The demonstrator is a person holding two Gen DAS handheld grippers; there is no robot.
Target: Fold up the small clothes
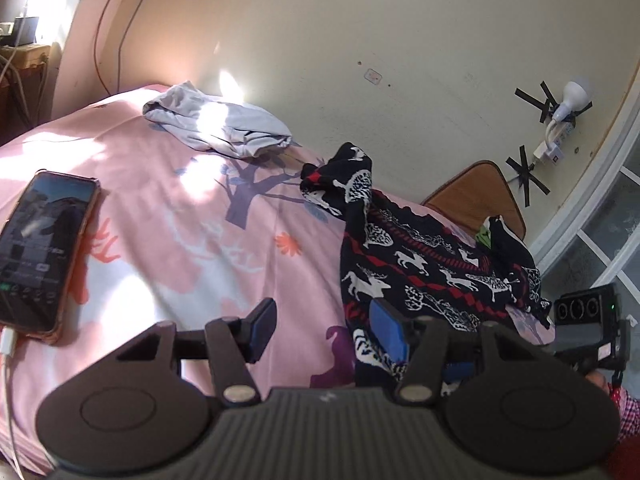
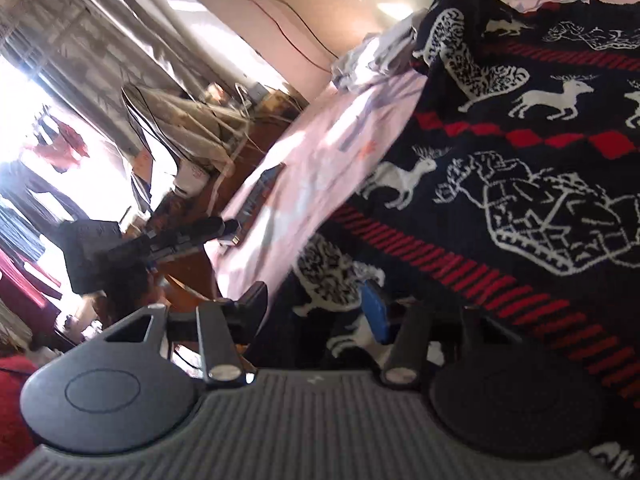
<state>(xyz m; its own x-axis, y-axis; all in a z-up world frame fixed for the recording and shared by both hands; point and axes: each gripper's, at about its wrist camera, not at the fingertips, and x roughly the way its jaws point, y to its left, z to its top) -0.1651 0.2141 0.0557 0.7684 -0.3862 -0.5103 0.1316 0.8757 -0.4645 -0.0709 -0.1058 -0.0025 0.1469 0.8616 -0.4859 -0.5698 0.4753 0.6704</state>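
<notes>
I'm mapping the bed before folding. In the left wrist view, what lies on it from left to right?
Black smartphone in an orange case → crumpled pale grey garment → dark navy knit sweater with white deer and red bands.

Patterned sweater (image 1: pixel 432 256), perhaps crumpled, on pink bedsheet (image 1: pixel 168 208)

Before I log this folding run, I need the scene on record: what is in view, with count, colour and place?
Patterned garment: one, dark with white deer and red bands, right side of bed.
Grey garment: one, crumpled, far end of bed by the wall.
Phone: one, dark screen, left on bed, cable attached.
Bed sheet: one, pink with tree and deer print.
Left gripper: open, at the patterned garment's edge.
Right gripper: open, patterned fabric between its fingers.
</notes>
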